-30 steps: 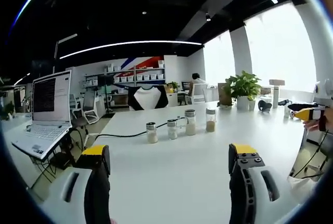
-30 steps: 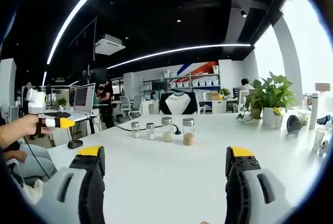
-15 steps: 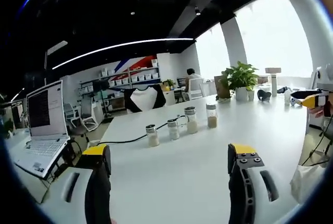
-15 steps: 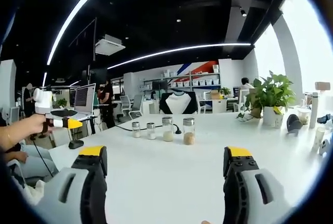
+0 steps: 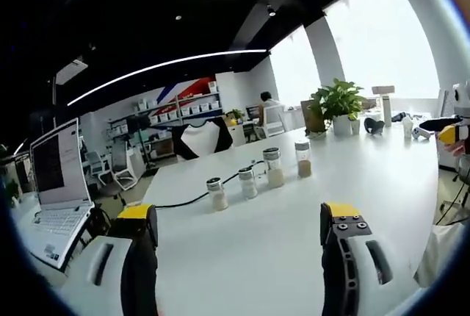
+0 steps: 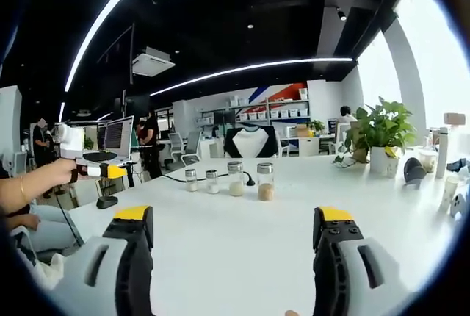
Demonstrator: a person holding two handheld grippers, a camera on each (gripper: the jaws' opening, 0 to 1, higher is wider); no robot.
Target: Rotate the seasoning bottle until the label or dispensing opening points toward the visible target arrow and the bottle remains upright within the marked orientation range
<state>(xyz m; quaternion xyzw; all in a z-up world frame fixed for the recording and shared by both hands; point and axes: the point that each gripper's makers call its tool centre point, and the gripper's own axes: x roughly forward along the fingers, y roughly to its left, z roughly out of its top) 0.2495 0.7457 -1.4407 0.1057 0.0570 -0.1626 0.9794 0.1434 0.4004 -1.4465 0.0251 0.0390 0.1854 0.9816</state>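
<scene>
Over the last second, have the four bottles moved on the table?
No. In the right gripper view the bottles stand in the same row before the chair as earlier. Their shift in the left gripper view is camera motion.

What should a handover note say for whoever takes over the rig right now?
Left claw: open, empty, above the white table.
Right claw: open, empty, also short of the bottles.
Four seasoning bottles stand upright in a row mid-table, untouched; a black cable runs behind them.
Done: nothing yet.
Left: reach a bottle, grip it, rotate it to the target arrow, which I cannot make out.
</scene>
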